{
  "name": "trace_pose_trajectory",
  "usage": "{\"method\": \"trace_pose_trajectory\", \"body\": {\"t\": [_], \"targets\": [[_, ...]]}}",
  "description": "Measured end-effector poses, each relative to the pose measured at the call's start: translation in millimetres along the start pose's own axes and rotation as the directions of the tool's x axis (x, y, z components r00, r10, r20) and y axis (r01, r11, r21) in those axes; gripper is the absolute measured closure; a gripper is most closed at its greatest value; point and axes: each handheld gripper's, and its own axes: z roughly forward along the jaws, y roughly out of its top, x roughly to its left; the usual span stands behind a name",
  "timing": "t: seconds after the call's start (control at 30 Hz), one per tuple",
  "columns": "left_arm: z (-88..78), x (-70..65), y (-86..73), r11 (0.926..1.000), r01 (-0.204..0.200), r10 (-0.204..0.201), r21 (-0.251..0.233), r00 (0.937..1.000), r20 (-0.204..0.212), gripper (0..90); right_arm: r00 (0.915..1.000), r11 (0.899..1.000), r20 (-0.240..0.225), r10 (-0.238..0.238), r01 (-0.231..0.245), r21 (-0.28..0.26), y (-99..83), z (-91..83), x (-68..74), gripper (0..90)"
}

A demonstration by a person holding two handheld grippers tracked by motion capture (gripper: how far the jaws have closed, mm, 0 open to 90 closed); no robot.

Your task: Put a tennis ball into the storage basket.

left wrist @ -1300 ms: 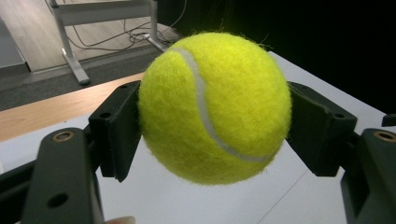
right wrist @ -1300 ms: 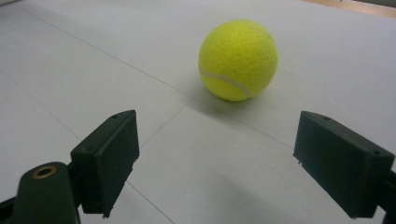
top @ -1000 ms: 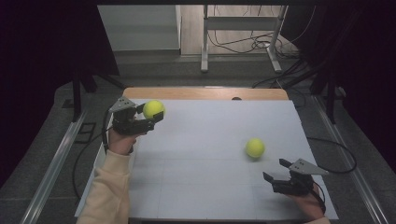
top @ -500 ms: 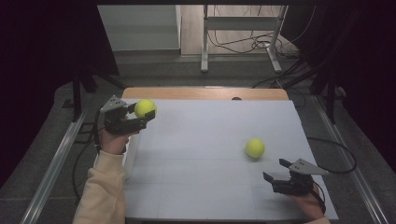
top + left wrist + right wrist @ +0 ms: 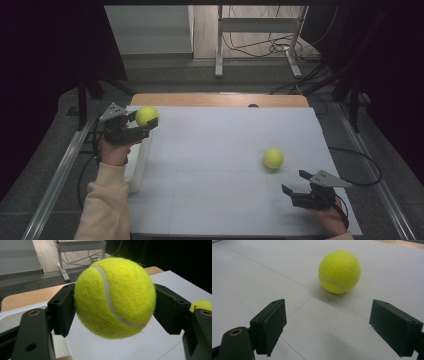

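Left gripper view: fingers (image 5: 62,312) clamp tennis ball (image 5: 113,296).

this looks like a lab or test room: a white-topped table (image 5: 225,165) stands between metal rails (image 5: 60,175) at 9 and 3 o'clock, dark curtains (image 5: 50,50) hang at both sides, and loose cables (image 5: 260,47) trail round a metal stand (image 5: 260,30) at 12 o'clock.

Left gripper (image 5: 142,121) raised, jaws clamped shut; right gripper (image 5: 296,183) low, jaws wide apart.
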Motion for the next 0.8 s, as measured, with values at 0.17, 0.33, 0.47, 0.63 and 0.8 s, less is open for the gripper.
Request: {"method": "trace_pose_trajectory", "body": {"t": [0.17,0.33,0.47,0.63,0.8], "targets": [[-2.6,3.5,-0.2,1.0000,0.003,-0.003,-0.004,0.9999,-0.011,26.1,1.0000,1.000,0.000,-0.002,0.002,0.002,0.0,0.2,0.2,14.9],[-4.6,9.0,-1.2,0.9999,0.014,-0.014,-0.005,0.9996,-0.023,26.1,1.0000,1.000,-0.001,0.001,-0.001,0.001,-0.1,0.5,0.0,14.9],[-7.3,13.4,-1.8,0.9997,0.024,-0.025,-0.009,0.9992,-0.031,26.1,1.0000,1.000,0.000,0.000,0.000,0.001,-0.1,0.7,0.0,14.9],[-10.0,16.6,-2.1,0.9994,0.033,-0.033,-0.014,0.9988,-0.035,26.1,1.0000,1.000,0.001,0.000,0.000,0.002,-0.1,0.5,0.0,14.9],[-12.8,21.0,-3.3,0.9991,0.041,-0.041,-0.015,0.9981,-0.045,26.1,1.0000,1.000,0.002,0.000,0.000,0.002,-0.1,0.6,-0.1,14.9]]}}
